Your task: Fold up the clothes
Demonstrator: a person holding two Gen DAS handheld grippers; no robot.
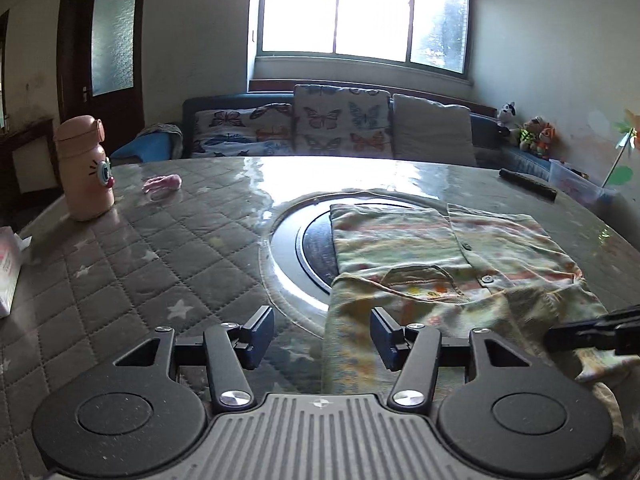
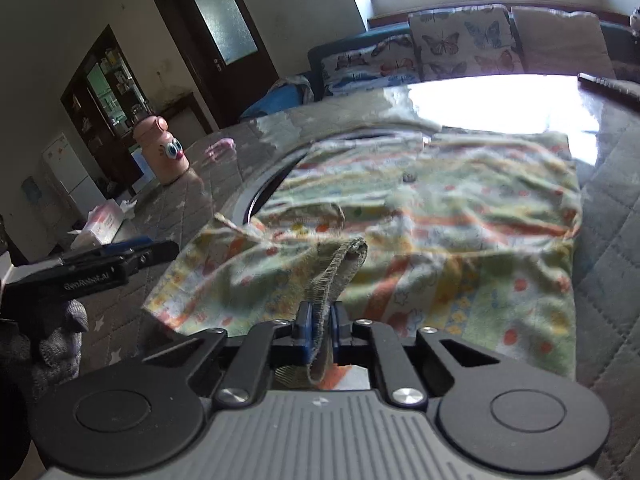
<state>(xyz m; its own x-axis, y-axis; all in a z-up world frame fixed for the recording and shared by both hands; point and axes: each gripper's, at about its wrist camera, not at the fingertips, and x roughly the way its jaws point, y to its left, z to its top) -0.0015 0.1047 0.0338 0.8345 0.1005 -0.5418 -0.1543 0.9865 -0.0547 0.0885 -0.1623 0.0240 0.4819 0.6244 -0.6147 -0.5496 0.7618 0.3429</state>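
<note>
The pastel patterned cotton shirt [image 2: 440, 216] lies spread on the grey quilted counter [image 1: 140, 264]. The right gripper [image 2: 319, 318] has its jaws clenched on the shirt's ribbed hem; the left gripper [image 1: 322, 338] hangs beside the cloth, jaws released, gripping nothing.

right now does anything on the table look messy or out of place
Mostly the shirt: its near edge is rumpled and bunched instead of flat, one hem pinched in the right tool. A small pink item lies loose near the pink bottle.
</note>
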